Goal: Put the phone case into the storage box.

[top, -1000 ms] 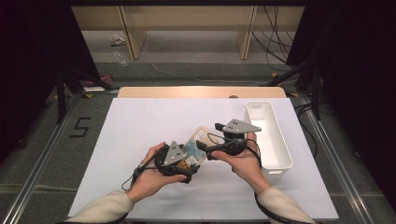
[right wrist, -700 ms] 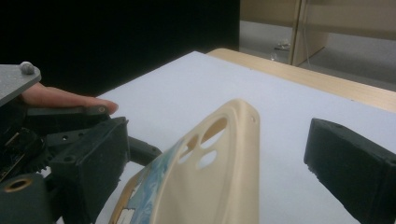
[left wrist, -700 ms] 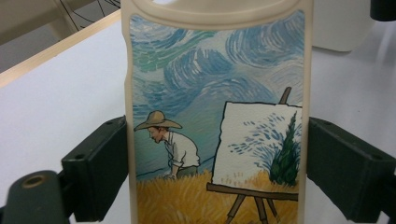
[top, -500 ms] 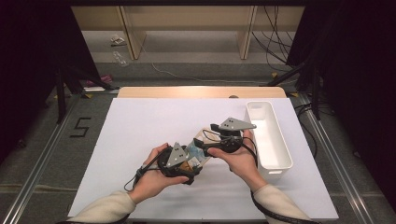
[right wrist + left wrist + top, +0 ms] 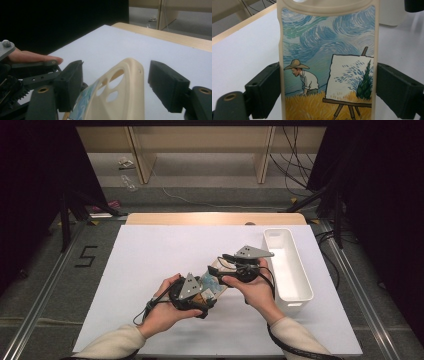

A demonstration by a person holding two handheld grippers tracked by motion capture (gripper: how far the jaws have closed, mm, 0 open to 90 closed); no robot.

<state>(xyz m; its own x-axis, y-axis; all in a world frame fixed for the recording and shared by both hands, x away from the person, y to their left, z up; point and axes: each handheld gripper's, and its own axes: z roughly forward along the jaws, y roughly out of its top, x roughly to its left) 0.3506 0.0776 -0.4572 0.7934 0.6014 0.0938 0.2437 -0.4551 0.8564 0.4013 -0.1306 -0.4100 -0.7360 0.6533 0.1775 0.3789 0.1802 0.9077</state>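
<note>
Left gripper (image 5: 200,296): jaws clamp the long edges of a phone case (image 5: 327,62), one black pad pressed flat against each side. Grip is on the lower half of the case. The case is cream rubber with a printed back: swirling blue sky, a figure in a straw hat bending in a yellow field, a canvas on an easel.

Right gripper (image 5: 223,265): jaws have just been closing. In the right gripper view the camera-cutout end of the phone case (image 5: 122,92) sits between them. The pad on the left of that view lies at the case's edge; whether it actually presses I cannot tell. The pad on the right of that view stands clear of the case, with white table visible in the gap. So no grip yet on this side.

All places below are given relative to the phone case (image 5: 212,282).

- Left hand (image 5: 167,307): on the near-left side, wrapped around the left gripper body.
- Right hand (image 5: 255,290): on the right side, holding the right gripper just beyond the far end of the case.
- White table (image 5: 150,255): beneath the case; whether the case touches it I cannot tell.
- White bin (image 5: 287,265): long, rectangular, to the right, past the right hand, well apart from the case, running near-to-far along the table's right side.
- Wooden strip (image 5: 215,218): far side, along the table's back edge.
</note>
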